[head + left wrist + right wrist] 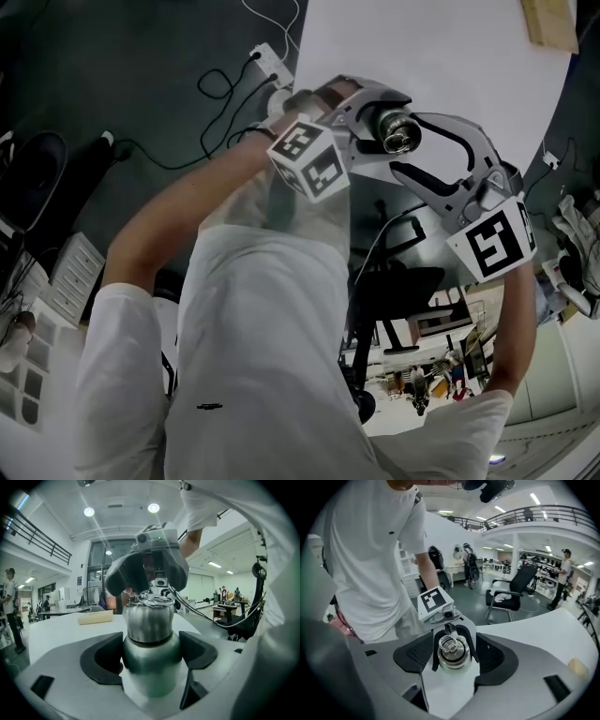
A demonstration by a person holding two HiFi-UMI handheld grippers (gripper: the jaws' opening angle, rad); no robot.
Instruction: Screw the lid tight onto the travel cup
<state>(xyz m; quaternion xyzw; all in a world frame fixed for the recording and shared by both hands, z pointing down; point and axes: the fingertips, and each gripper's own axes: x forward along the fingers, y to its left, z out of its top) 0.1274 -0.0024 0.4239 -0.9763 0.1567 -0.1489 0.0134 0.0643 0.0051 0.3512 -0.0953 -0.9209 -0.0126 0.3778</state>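
Observation:
The steel travel cup (150, 667) lies between the pads of my left gripper (151, 660), which is shut on its greenish body. Its steel lid (150, 620) with a wire ring on top sits on the cup's neck and points away from the left gripper. My right gripper (452, 657) faces the lid (451, 651) end-on. Its jaws are wide open, and both pads (412, 656) stand clear of the lid's sides. In the head view the two grippers meet in the air, left gripper (375, 127) holding the cup, right gripper (436, 155) around the lid (398, 131).
A white table (543, 634) lies under the grippers, with a beige block (96, 617) on it. An office chair (513, 595) stands beyond the table. Cables (225, 84) run over the dark floor. People stand in the background.

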